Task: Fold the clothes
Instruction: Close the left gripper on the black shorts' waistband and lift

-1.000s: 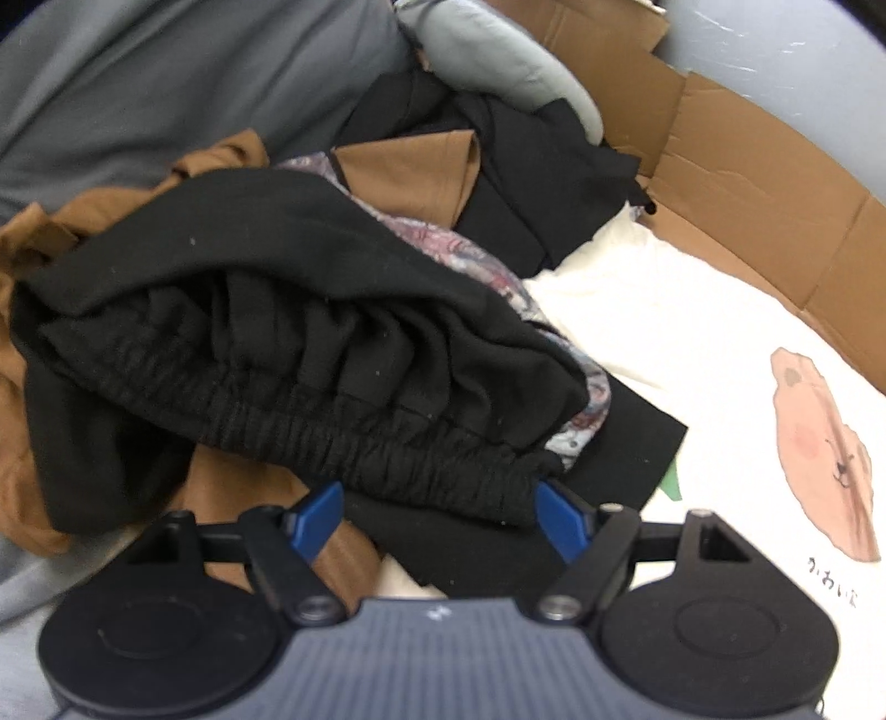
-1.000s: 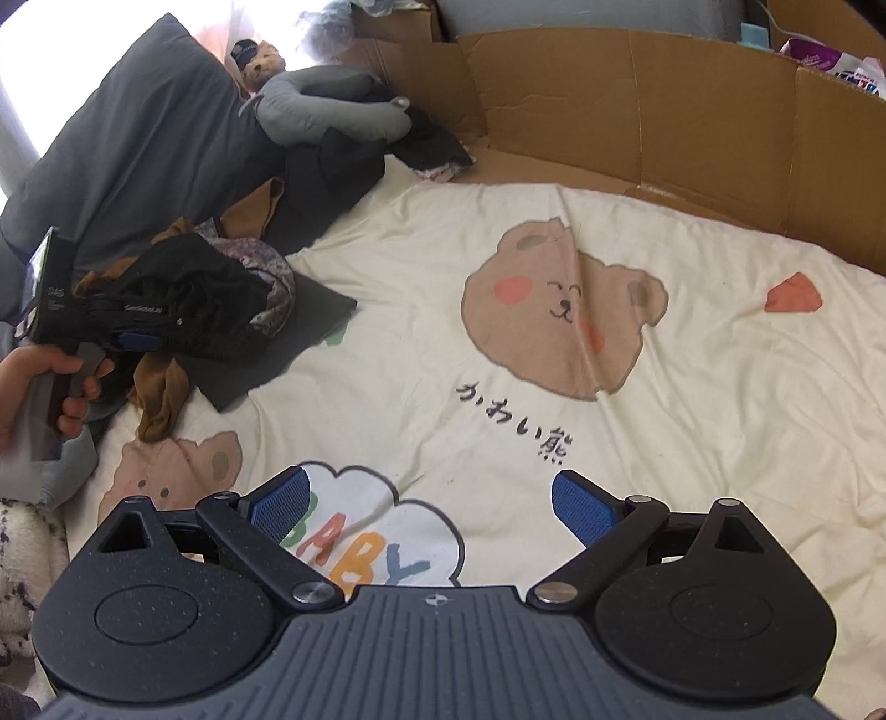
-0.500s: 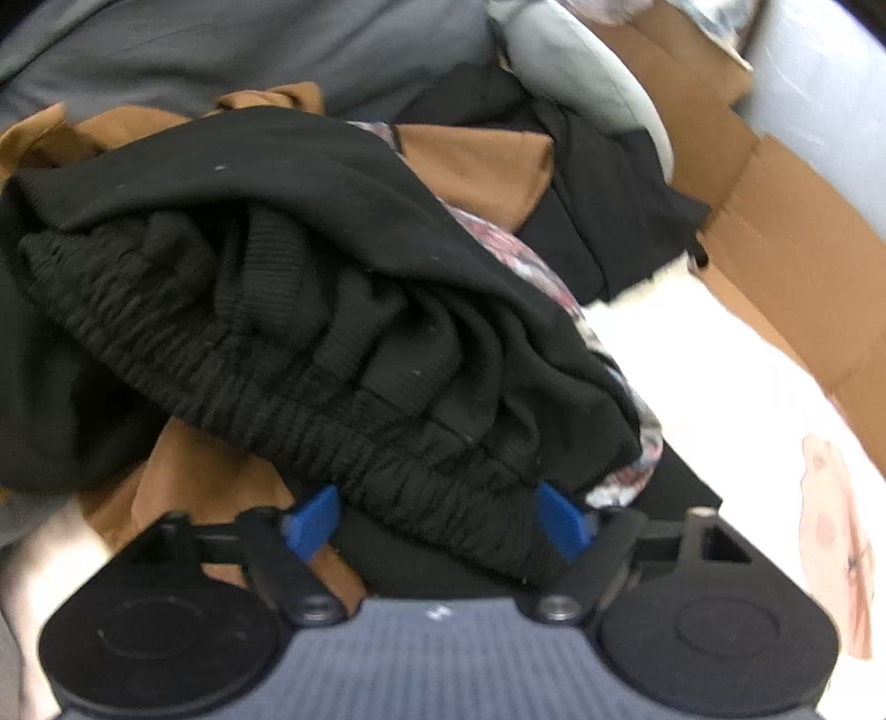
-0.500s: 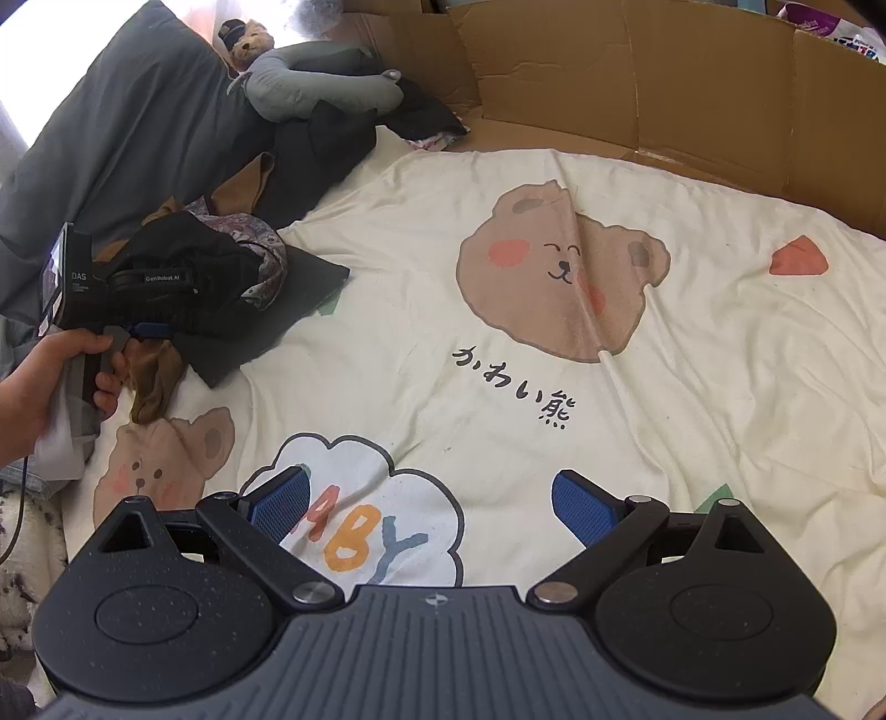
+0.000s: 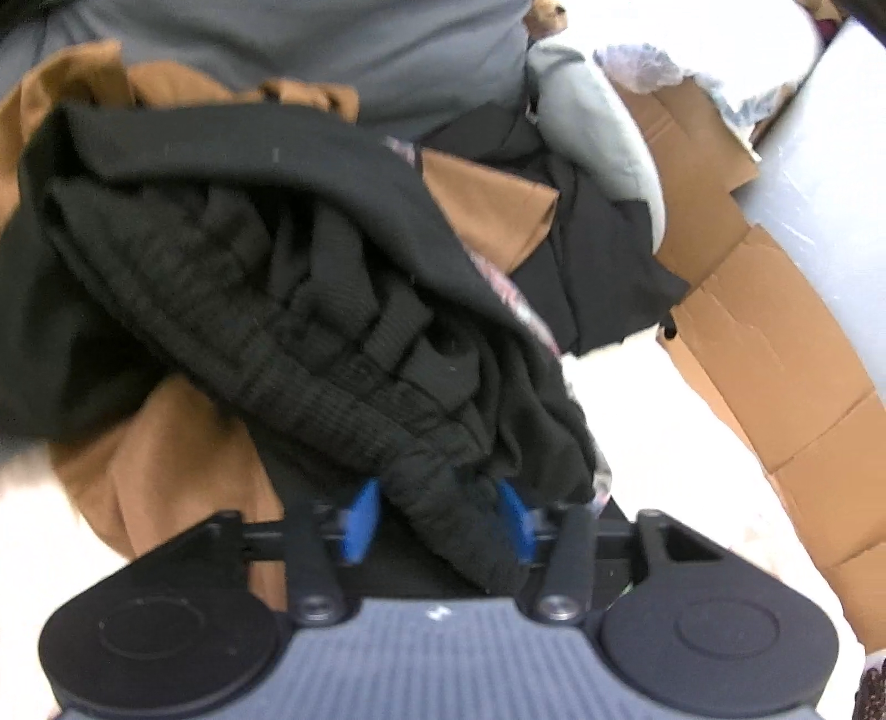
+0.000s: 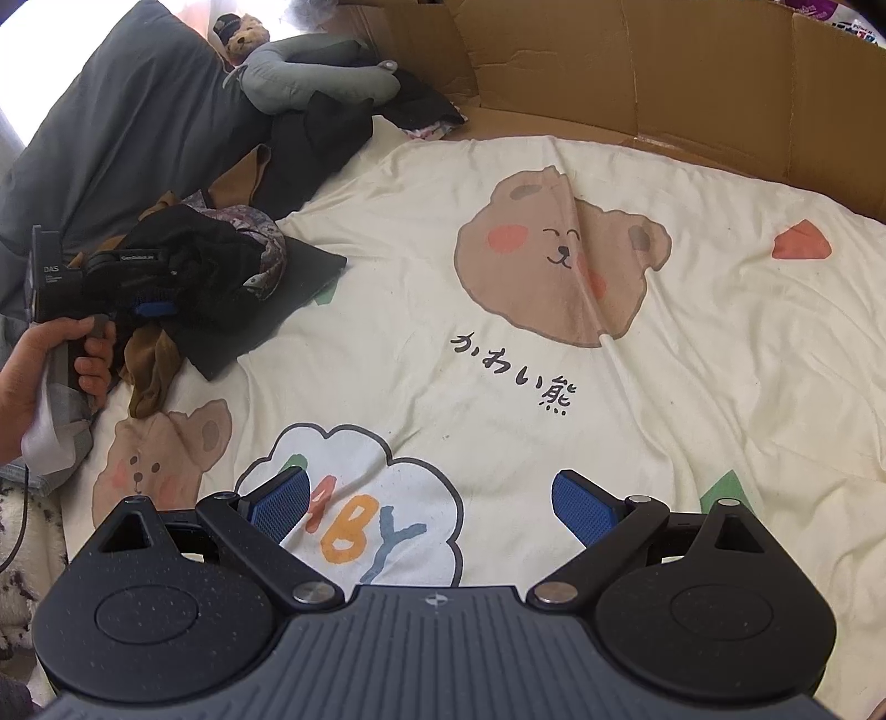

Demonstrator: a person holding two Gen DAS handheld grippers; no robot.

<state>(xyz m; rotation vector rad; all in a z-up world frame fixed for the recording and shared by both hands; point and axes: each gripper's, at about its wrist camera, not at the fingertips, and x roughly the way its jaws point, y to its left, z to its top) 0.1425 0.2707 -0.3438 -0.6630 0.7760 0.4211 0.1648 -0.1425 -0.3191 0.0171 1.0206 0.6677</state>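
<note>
Since every garment in view is crumpled in one heap, the folding itself looks not yet begun; this reads as the first pick.

Left wrist view, near to far: the left gripper point(image 5: 437, 518) sits at bottom centre with its jaws closing. The ribbed elastic waistband of the black garment point(image 5: 310, 310) lies between the blue pads point(image 5: 360, 518). The frame is blurred, so I can't tell if the pads already press on it; they look just beside the fabric on both sides. Behind that, brown clothing point(image 5: 166, 459) shows at lower left under the black piece, a patterned item peeks out at its right edge, more black cloth sits right of centre, and a grey pillow point(image 5: 343, 50) fills the top.

Right wrist view: the right gripper point(image 6: 437, 509) at the bottom hangs wide open, nothing between its fingers, over the cream bear-print blanket point(image 6: 692, 360). That blanket is bare through the middle and right of the frame, likely the folding area. The pile and the person's hand point(image 6: 61, 360) on the left tool are at mid left. A cardboard wall point(image 6: 664, 66) runs along the top.

Left to do: separate one garment, spread it flat, fold, repeat for the heap.
</note>
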